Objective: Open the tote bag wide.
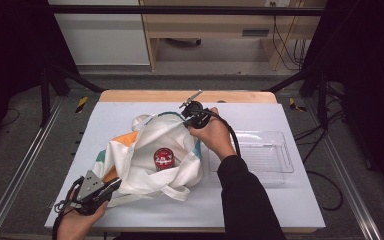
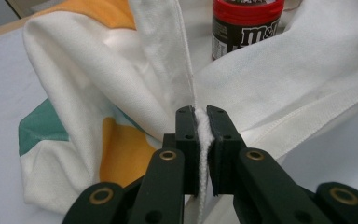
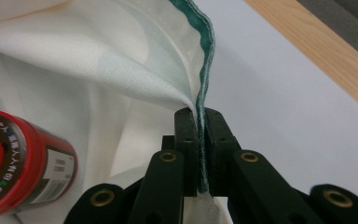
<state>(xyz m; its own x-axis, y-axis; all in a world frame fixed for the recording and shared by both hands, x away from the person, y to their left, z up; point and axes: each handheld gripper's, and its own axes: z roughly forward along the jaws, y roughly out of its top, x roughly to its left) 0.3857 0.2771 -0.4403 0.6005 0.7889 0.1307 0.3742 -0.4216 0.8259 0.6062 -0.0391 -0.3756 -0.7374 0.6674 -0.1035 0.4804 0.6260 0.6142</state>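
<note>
A white cloth bag with orange and teal patches lies spread in the middle of the white table. A red-lidded candy jar stands inside its mouth, also in the left gripper view and the right gripper view. My left gripper at the near left is shut on the bag's white rim. My right gripper at the far side is shut on the bag's teal-edged rim, holding it raised so the mouth is held apart.
A clear plastic tray lies on the table right of the bag. The table's wooden far edge borders a floor with cables. Metal rails run along both sides of the table.
</note>
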